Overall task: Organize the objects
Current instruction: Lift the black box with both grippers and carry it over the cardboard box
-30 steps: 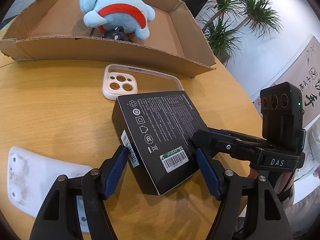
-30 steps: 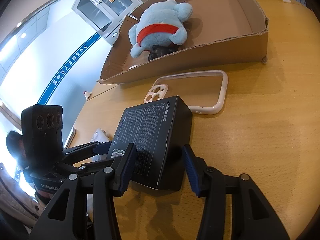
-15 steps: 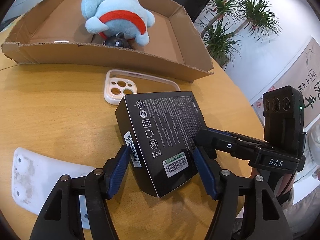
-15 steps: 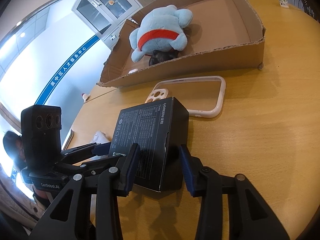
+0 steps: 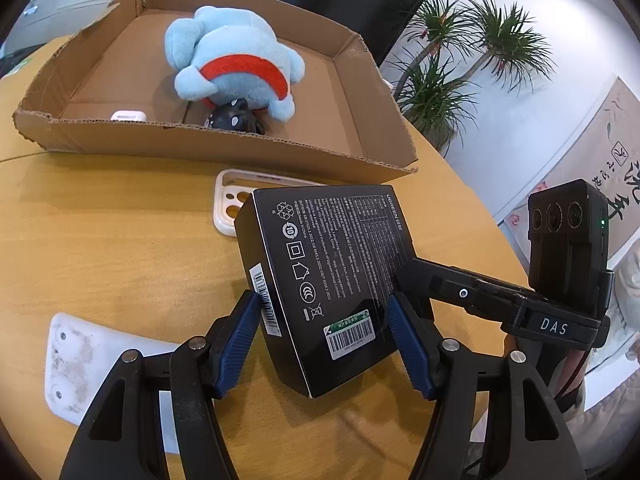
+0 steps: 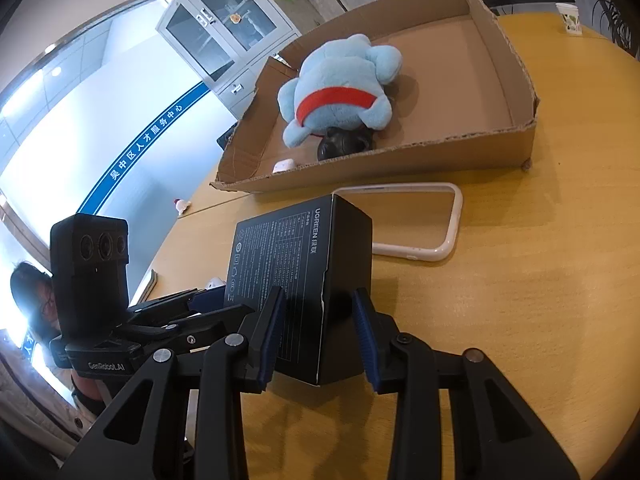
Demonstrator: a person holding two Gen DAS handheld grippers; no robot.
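While both sets of blue pads are pressed against it, a black box is held raised off the table, its printed face up and its far end tilted upward. It is pinched across its width by the left gripper, whose pads lie on the barcoded side and the opposite side. From the other corner it is clamped by the right gripper, one pad lying on the printed face and the other on the dark end face. In the left view the right gripper is seen at the box's right edge. A white plate with screw holes is seen flat on the table, left of the left gripper. Just beyond the box a white phone case lies flat on the wood, partly hidden by the box in the left view. Farther on, a shallow carton is set on the table. Inside it a blue plush with a red band is lying, with a dark toy touching it at the near wall and a small white item to the left. Potted plants are seen beyond.
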